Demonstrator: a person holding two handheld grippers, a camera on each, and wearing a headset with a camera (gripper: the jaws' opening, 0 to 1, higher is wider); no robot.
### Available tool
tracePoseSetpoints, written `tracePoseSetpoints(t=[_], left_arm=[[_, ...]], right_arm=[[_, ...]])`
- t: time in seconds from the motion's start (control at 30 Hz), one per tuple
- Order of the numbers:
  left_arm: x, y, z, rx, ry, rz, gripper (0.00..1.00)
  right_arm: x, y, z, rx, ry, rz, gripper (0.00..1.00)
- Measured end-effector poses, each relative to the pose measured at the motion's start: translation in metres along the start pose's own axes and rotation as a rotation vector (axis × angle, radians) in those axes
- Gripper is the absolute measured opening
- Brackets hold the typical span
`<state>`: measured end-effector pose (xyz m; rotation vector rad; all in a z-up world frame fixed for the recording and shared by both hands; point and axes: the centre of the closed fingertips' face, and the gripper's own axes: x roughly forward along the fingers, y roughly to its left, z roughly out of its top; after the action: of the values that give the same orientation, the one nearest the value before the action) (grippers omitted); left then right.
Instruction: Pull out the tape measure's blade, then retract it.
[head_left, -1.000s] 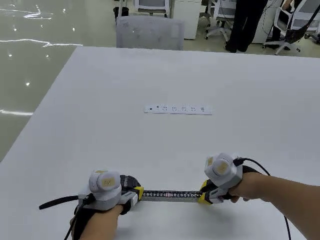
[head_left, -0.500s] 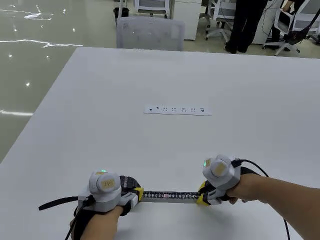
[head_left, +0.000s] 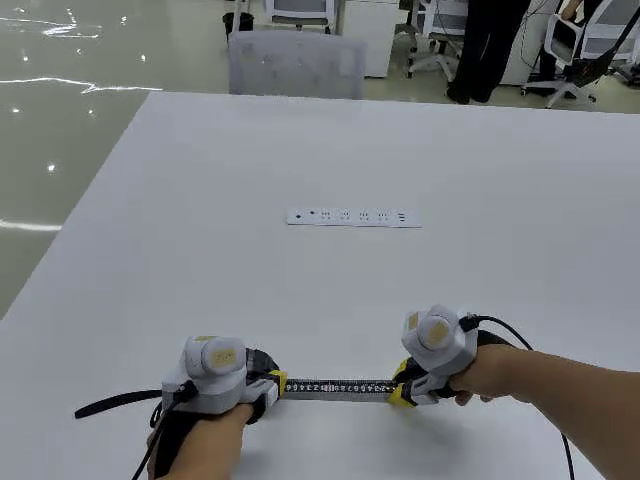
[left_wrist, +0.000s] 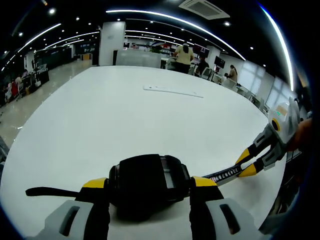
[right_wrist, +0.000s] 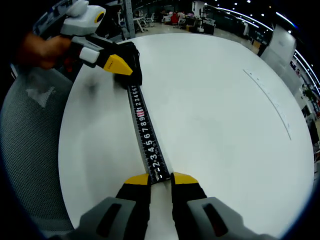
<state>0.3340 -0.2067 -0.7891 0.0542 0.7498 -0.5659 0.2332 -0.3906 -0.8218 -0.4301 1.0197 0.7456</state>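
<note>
A black tape measure case (left_wrist: 149, 185) sits pinched between the yellow-tipped jaws of my left gripper (left_wrist: 150, 187), near the table's front edge (head_left: 262, 372). Its marked blade (right_wrist: 145, 135) lies flat on the white table (head_left: 300, 290) and runs right from the case (right_wrist: 131, 60). My right gripper (right_wrist: 160, 179) is shut on the blade's end hook. In the head view the blade (head_left: 340, 386) spans the short gap between the left gripper (head_left: 268, 385) and the right gripper (head_left: 400, 392). The case's black strap (head_left: 115, 404) trails off to the left.
A white power strip (head_left: 353, 217) lies flat in the middle of the table. A grey chair back (head_left: 295, 65) stands at the far edge. The table's left edge drops off to shiny floor. A person (head_left: 490, 45) stands far behind with office chairs.
The right gripper has drifted slightly left toward the case with the blade tip in it, so the exposed blade is a little shorter. The left gripper has stayed put.
</note>
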Motion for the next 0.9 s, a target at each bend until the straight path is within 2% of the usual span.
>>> tracePoseSetpoints(t=[0.13, 0.23, 0.33, 0.5, 0.9], left_arm=[[0.0006, 0.0001, 0.0003, 0.000, -0.002, 0.006, 0.62], [0.0008, 0.0002, 0.0055, 0.001, -0.038, 0.016, 0.64], [0.0024, -0.0007, 0.0052, 0.035, -0.026, 0.014, 0.63], [0.0018, 0.0003, 0.0043, 0.050, -0.029, 0.008, 0.61], [0.0007, 0.0018, 0.0042, 0.023, -0.022, -0.020, 0.59]], right_arm=[[0.0000, -0.0001, -0.0002, 0.005, -0.001, -0.003, 0.14], [0.0001, 0.0002, -0.0002, 0.006, 0.000, -0.006, 0.14], [-0.0009, 0.0013, 0.0002, 0.008, 0.001, -0.006, 0.14], [-0.0005, 0.0005, -0.0001, 0.009, -0.001, -0.004, 0.14], [-0.0009, 0.0005, 0.0008, -0.005, -0.017, 0.000, 0.14]])
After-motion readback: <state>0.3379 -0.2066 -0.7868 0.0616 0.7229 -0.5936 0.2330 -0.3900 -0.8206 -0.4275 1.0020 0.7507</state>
